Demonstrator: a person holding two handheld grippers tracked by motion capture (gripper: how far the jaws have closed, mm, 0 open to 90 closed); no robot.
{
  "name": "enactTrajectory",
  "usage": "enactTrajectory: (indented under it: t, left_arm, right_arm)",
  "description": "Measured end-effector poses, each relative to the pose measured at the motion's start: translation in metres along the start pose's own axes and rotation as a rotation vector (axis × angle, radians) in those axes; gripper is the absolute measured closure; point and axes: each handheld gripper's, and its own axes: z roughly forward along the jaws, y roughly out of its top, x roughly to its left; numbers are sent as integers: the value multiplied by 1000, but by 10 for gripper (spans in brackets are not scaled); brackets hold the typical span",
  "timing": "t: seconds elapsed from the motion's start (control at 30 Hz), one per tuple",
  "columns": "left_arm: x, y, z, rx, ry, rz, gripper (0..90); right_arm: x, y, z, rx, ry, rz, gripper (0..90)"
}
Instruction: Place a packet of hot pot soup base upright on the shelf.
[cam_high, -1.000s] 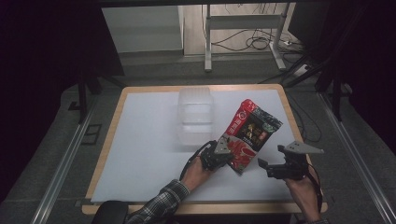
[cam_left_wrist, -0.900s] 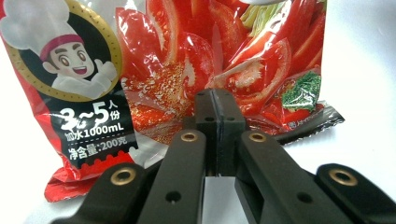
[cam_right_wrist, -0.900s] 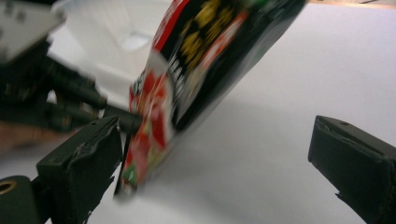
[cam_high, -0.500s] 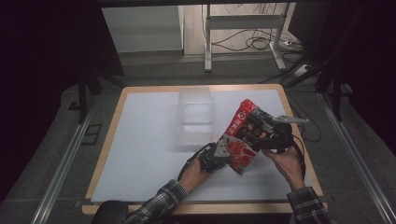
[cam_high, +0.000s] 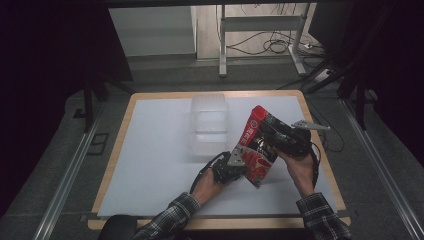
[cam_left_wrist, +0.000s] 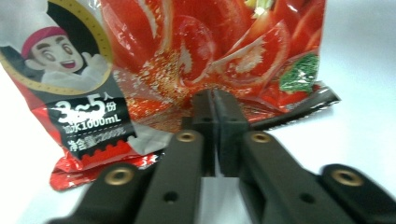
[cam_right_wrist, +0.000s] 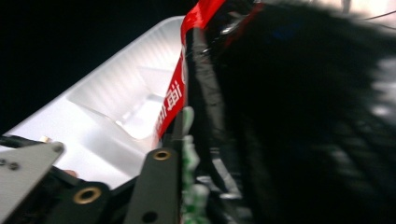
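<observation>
Clear bin (cam_high: 209, 126) empty; pouch (cam_high: 257, 145) outside

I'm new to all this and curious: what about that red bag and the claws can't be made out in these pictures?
- Red bag, top edge: cut off by the frame in the left gripper view.
- Right claw, far jaw: lost in the dark blur in its own view.
- Clear container, contents: too faint to tell in the high view.
- Left claw, pinched edge: hidden between its pads.

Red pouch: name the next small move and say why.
Probably carry the red pouch toward the clear container behind it. The left hand-held gripper pinches its lower edge, the right hand-held gripper, jaws just closed, clamps its upper part, and it is held tilted above the table.
</observation>
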Motion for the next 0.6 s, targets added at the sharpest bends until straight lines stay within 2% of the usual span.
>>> enactTrajectory:
  t: [0.03, 0.1, 0.13, 0.37, 0.43, 0.6]
  left_arm:
    - [-1, -1, -1, -13, -9, -15, 846]
    - [-1, -1, -3, -17, -14, -18, 805]
    - [-2, -1, -4, -23, -13, -22, 788]
    - [-1, -1, -17, -66, -9, -63, 695]
    - [-2, -1, -23, -83, -13, -78, 644]
    - [-6, -1, -30, -91, -22, -76, 588]
  right_arm:
    - [0, 0, 0, 0, 0, 0, 730]
    - [4, 1, -2, -5, 9, 0, 748]
    - [6, 2, -4, -10, 20, 14, 756]
    - [12, 6, -10, -15, 9, 22, 759]
    - [13, 7, -12, -17, 9, 26, 759]
    - [14, 9, -17, -19, 5, 25, 759]
